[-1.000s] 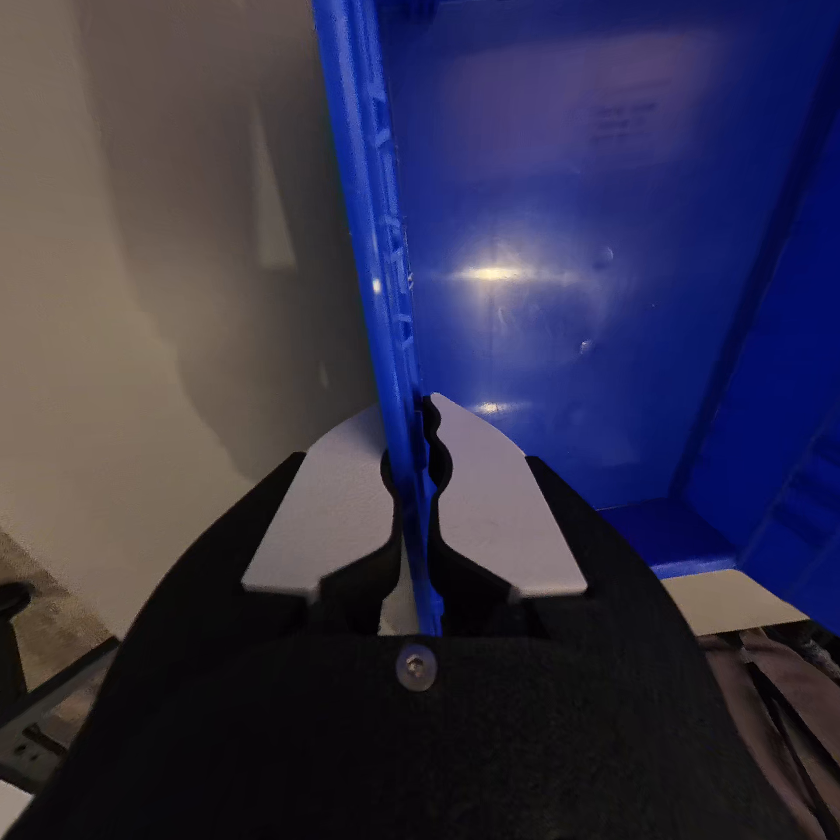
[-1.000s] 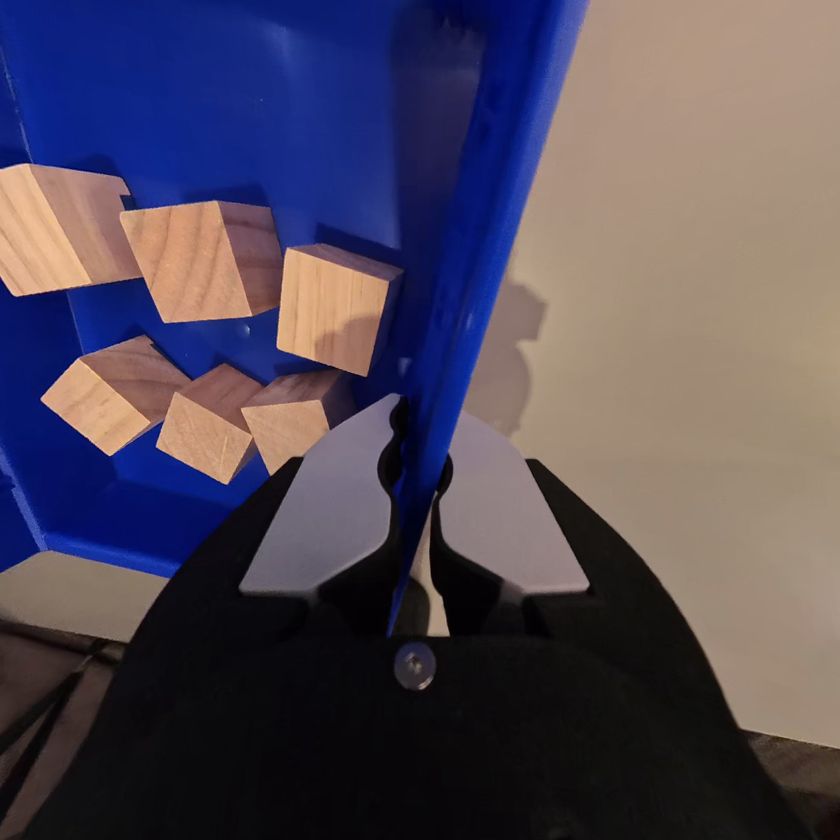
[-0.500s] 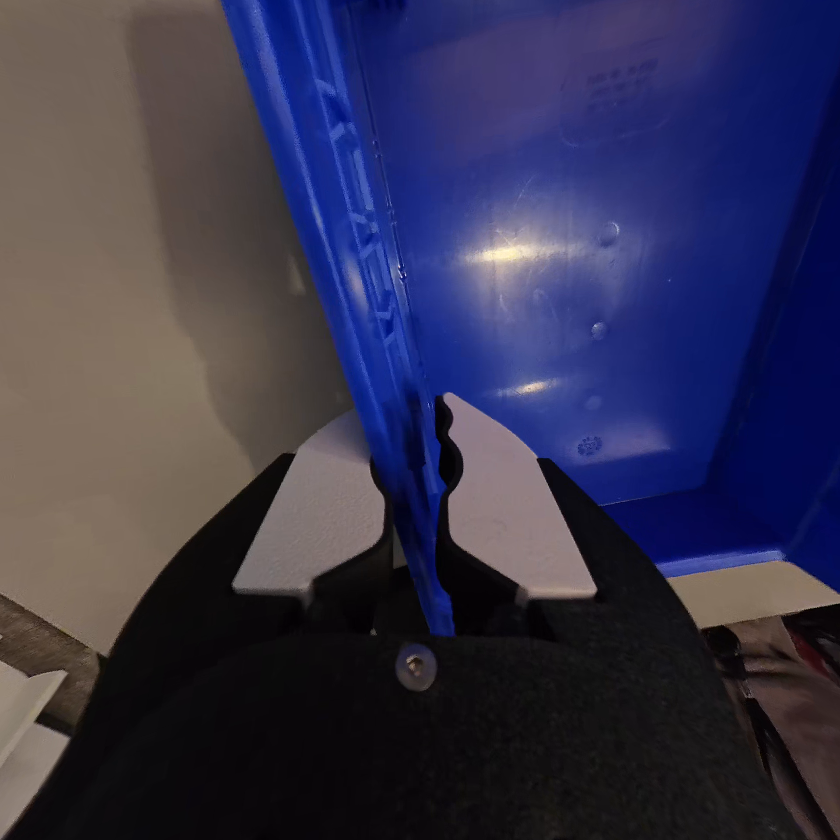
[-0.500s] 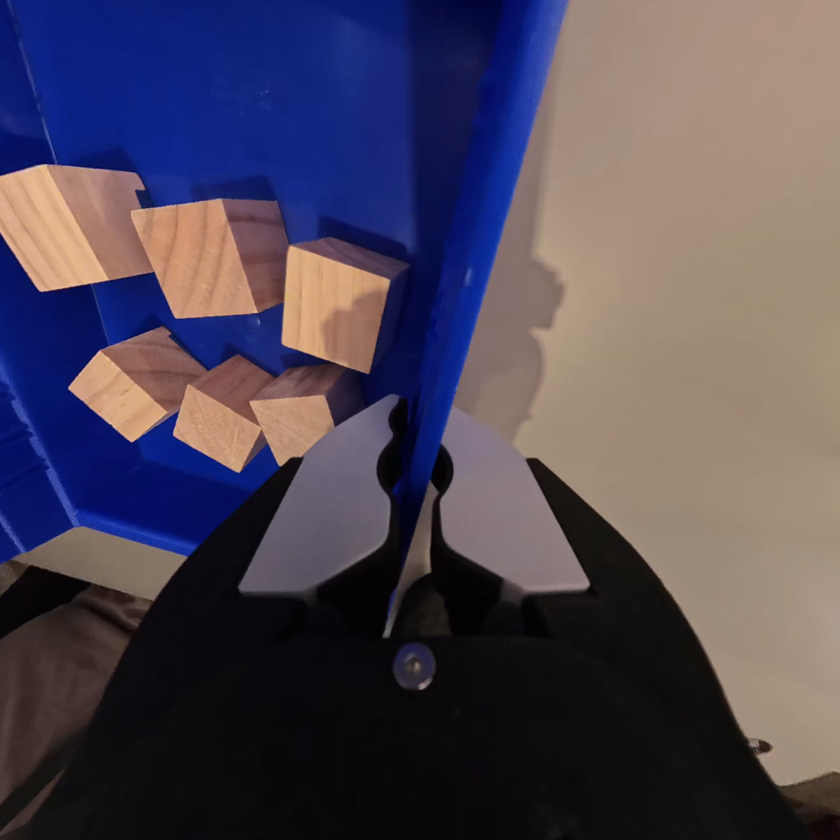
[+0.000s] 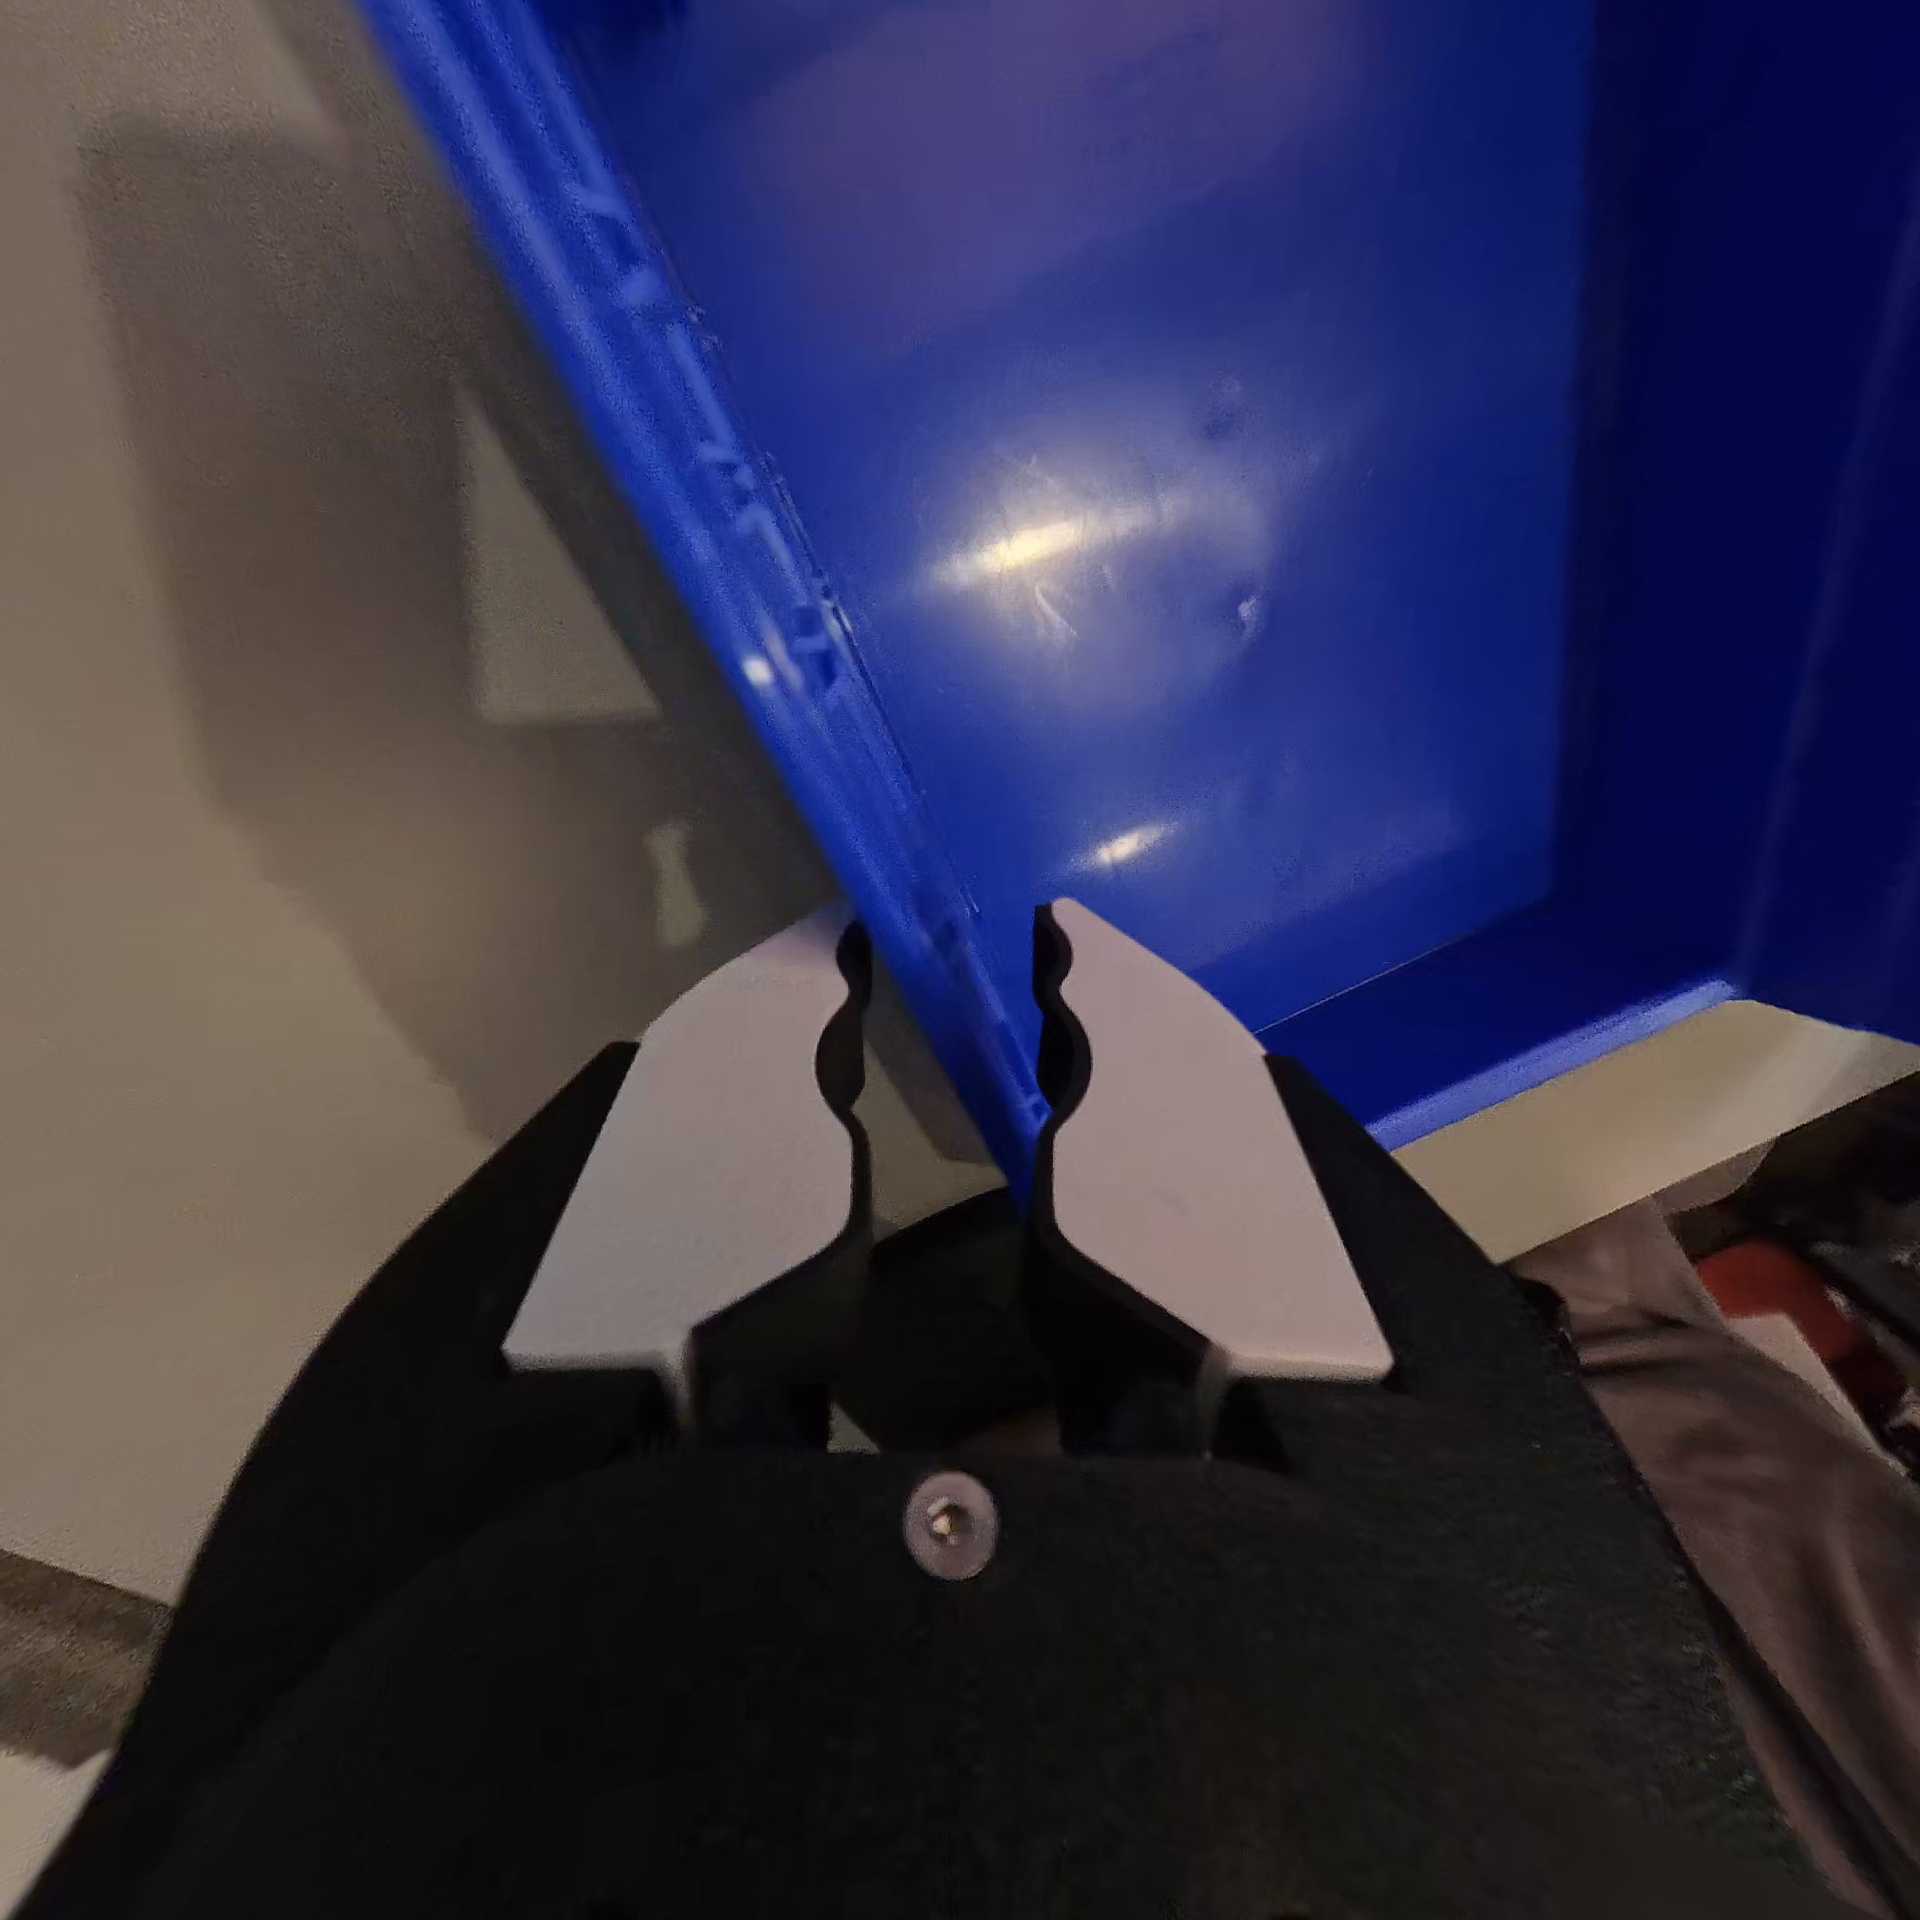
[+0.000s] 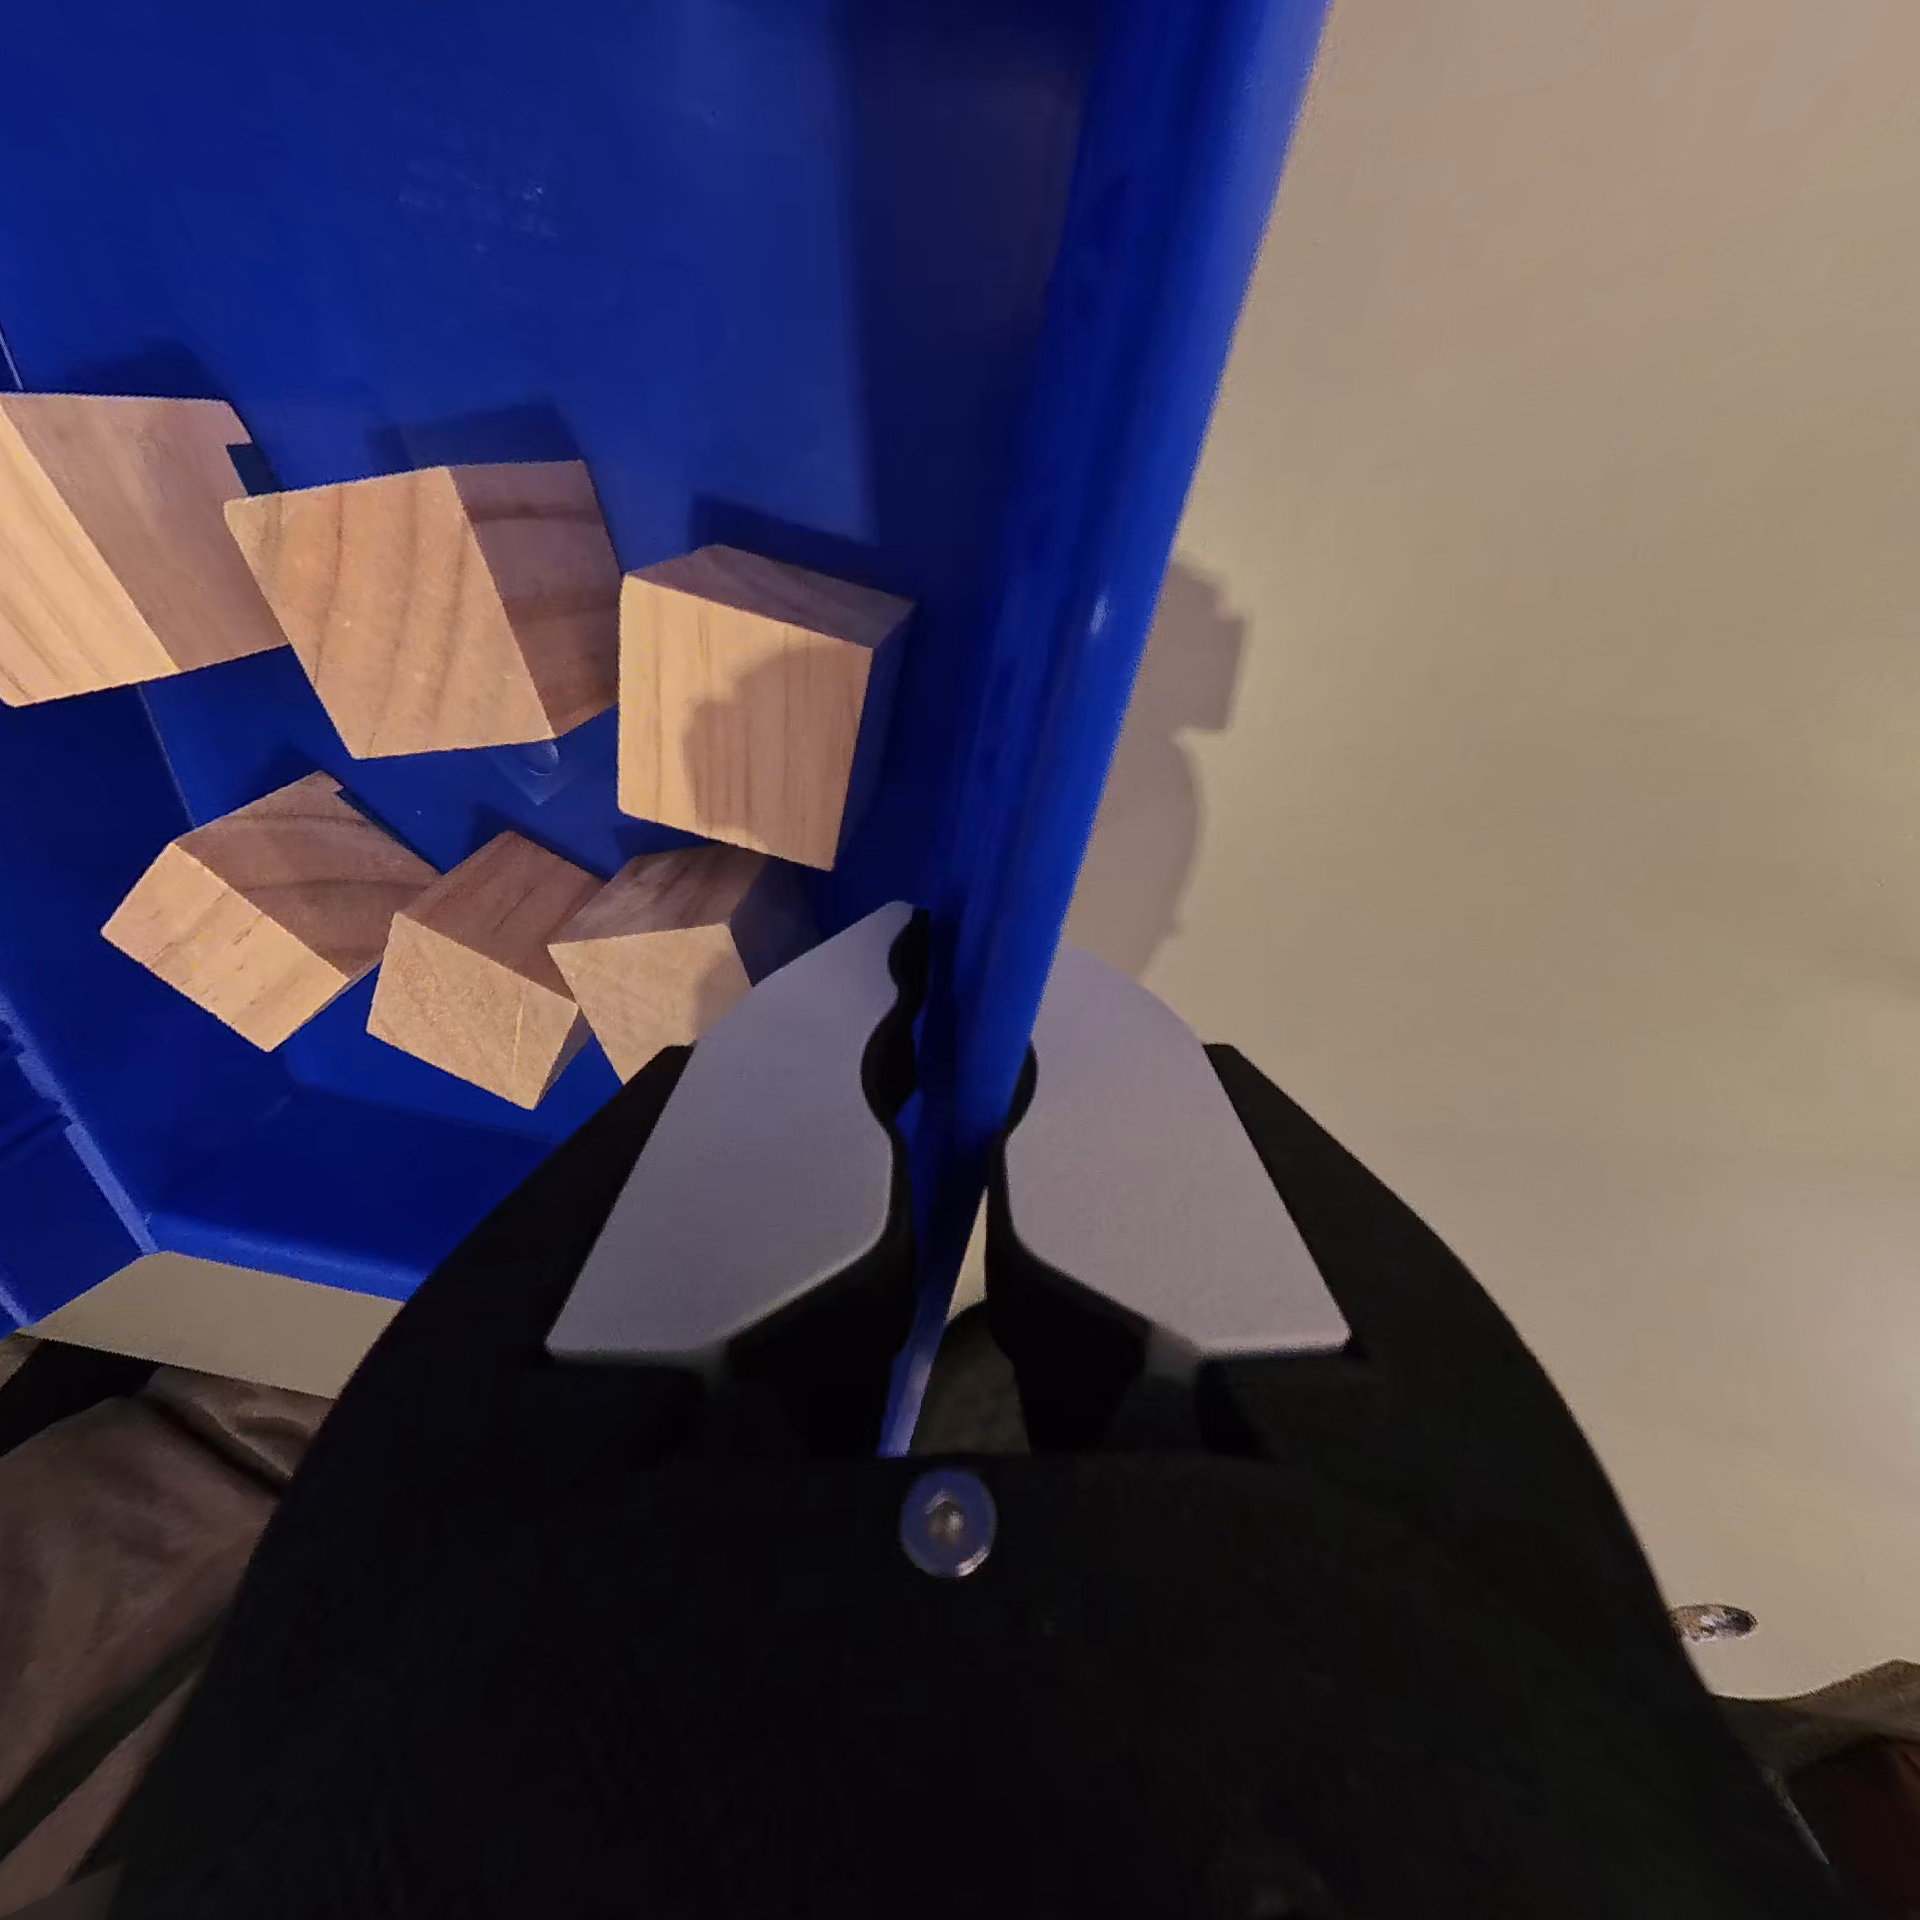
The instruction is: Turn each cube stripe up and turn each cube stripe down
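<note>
A blue bin [image 5: 1195,468] fills the space ahead of the jaws, one wall [image 6: 1049,623] running straight between them. Beneath it lies a pale table [image 6: 1558,831], shadowed beside the wall. Below the jaws, past the table's edge, sits dark cloth [image 5: 1714,1403] (with a red patch).
</note>
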A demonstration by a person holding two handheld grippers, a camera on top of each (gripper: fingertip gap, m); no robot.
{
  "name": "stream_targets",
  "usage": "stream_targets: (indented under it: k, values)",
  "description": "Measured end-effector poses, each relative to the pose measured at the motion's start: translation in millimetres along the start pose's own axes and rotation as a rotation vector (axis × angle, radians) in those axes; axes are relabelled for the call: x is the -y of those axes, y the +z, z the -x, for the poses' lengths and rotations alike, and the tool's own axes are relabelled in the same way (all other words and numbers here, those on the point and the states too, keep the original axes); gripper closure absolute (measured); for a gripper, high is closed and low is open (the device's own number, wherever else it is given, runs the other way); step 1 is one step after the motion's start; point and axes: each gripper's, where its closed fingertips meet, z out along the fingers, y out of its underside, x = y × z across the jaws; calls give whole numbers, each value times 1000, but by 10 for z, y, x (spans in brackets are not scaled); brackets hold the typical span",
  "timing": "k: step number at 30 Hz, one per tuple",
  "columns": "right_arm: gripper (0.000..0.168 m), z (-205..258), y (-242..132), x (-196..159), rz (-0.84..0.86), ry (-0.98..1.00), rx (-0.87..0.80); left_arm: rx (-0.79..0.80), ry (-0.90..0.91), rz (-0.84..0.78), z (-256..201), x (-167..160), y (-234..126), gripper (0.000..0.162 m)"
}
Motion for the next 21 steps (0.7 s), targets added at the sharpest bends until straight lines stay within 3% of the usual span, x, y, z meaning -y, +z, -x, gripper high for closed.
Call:
stream_targets:
  k: [5, 15, 19, 21]
  values:
    - [158, -4, 1, -10, 28, 8, -3, 37, 16, -237, 135, 82, -511, 134]
    - [159, -6, 13, 0, 30, 42, 0, 260, 50, -925, 233, 227, -1902, 132]
    - [155, -37, 16, -2, 30, 18, -45, 303, 48, -1074, 249, 213, -2184, 130]
    - [153, -50, 16, -2, 31, 11, -69, 308, 23, -1145, 279, 208, -2302, 121]
